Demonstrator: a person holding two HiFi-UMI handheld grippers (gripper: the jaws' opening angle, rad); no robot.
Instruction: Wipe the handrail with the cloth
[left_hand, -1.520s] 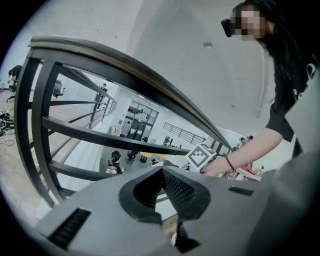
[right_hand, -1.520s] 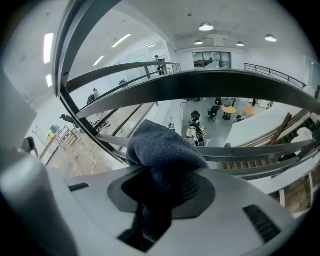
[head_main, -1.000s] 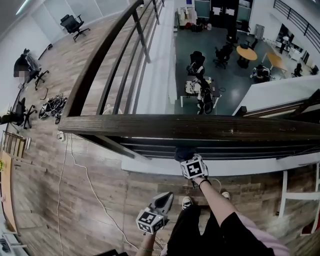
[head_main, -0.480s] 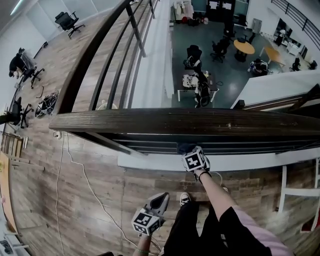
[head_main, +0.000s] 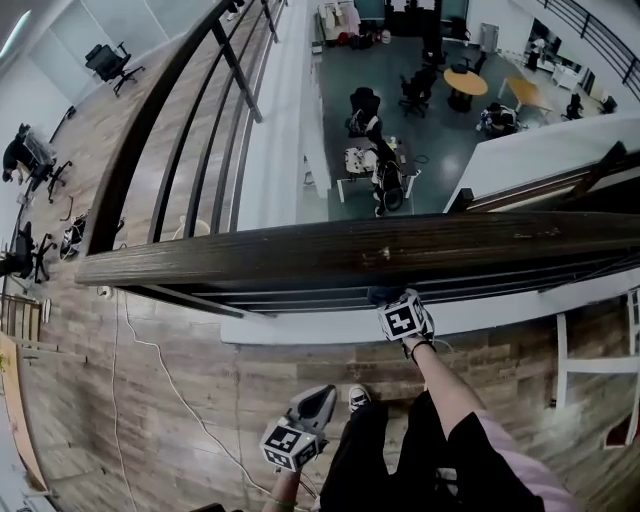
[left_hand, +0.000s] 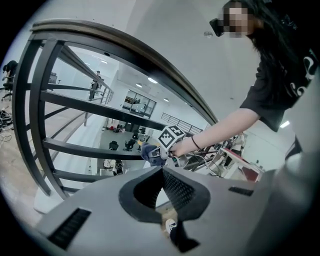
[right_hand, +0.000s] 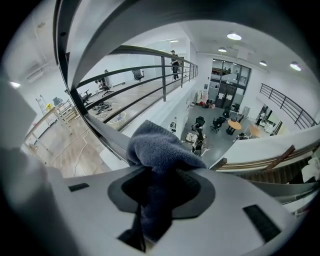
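A dark wooden handrail (head_main: 300, 255) runs across the head view from left to right. My right gripper (head_main: 398, 308) sits just under its near edge, shut on a blue-grey cloth (head_main: 380, 296) that presses against the rail. In the right gripper view the cloth (right_hand: 157, 150) bulges out of the jaws (right_hand: 161, 172), with the handrail (right_hand: 95, 35) close at the upper left. My left gripper (head_main: 318, 400) hangs lower by my legs, shut and holding nothing. The left gripper view looks past its closed tips (left_hand: 162, 169) at the right gripper (left_hand: 155, 155), the cloth (left_hand: 146, 151) and the handrail (left_hand: 125, 45).
Dark horizontal bars (head_main: 330, 295) run below the handrail. Beyond them is a drop to a lower floor with desks and chairs (head_main: 380, 160). A white cable (head_main: 150, 350) trails over the wood floor at left. A white frame (head_main: 600, 365) stands at right. My shoe (head_main: 357, 400) is near the left gripper.
My right gripper with the cloth has slid a little to the right along the handrail's near edge. The head view has shifted. The left gripper stays low and shut.
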